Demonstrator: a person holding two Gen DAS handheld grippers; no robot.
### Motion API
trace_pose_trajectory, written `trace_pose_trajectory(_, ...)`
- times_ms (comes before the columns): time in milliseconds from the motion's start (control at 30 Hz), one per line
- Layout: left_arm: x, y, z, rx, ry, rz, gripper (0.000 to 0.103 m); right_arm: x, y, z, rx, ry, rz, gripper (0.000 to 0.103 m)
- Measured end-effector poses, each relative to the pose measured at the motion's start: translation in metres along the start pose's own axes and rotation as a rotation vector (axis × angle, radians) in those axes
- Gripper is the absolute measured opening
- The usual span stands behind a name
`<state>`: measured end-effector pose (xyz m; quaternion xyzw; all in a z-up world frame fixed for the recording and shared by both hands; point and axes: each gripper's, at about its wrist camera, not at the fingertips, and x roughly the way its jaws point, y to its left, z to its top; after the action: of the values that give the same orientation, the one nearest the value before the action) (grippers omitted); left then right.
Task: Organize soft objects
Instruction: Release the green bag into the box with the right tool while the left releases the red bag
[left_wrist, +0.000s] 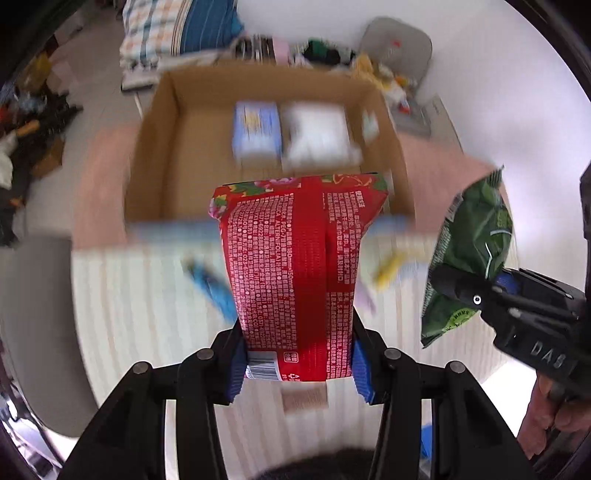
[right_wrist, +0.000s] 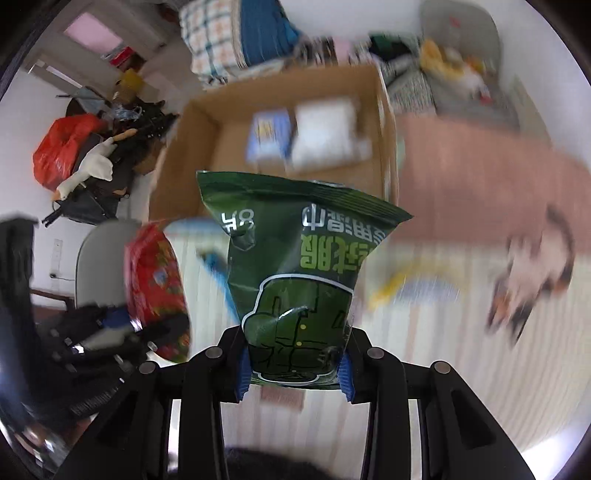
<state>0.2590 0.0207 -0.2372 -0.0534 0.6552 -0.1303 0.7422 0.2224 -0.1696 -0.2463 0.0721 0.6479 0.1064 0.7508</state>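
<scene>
Red pack (left_wrist: 295, 273) is pinched in my left hand-held gripper (left_wrist: 299, 365), green pack (right_wrist: 299, 280) in the right hand-held gripper (right_wrist: 293, 367); I'd carry both over the cardboard box (left_wrist: 177, 155) ahead, then lower before releasing.

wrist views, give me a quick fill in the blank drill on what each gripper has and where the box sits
1. The left gripper is shut on a soft pack whose main colour is ____.
2. The right gripper is shut on a soft pack whose main colour is ____.
3. The open cardboard box already holds a blue-and-white pack beside a ____ one.
4. In the left wrist view, the green pack hangs to the ____ of the red pack.

Missing words: red; green; white; right
</scene>
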Motion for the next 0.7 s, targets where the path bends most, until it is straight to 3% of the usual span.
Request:
trace_pose_trajectory(133,0.012,0.017,0.087,-0.015,0.005,0.062,0.044,0.014,0.002,0.079,-0.061,-0.014,-0.075,0.039)
trace_pose_trajectory(300,0.075,0.046,0.166,-0.039,0.114,0.134,0.044,0.085,0.004,0.148,-0.071,0.118,-0.094,0.039)
trace_pose_trajectory(467,0.128,0.069,0.209,-0.061,0.209,0.183,0.044,0.15,-0.013,0.156,-0.064,0.252,-0.119,0.039)
trace_pose_trajectory(700,0.16,0.078,0.227,-0.049,0.285,0.224,0.044,0.193,-0.016,0.165,-0.064,0.329,-0.139,0.039)
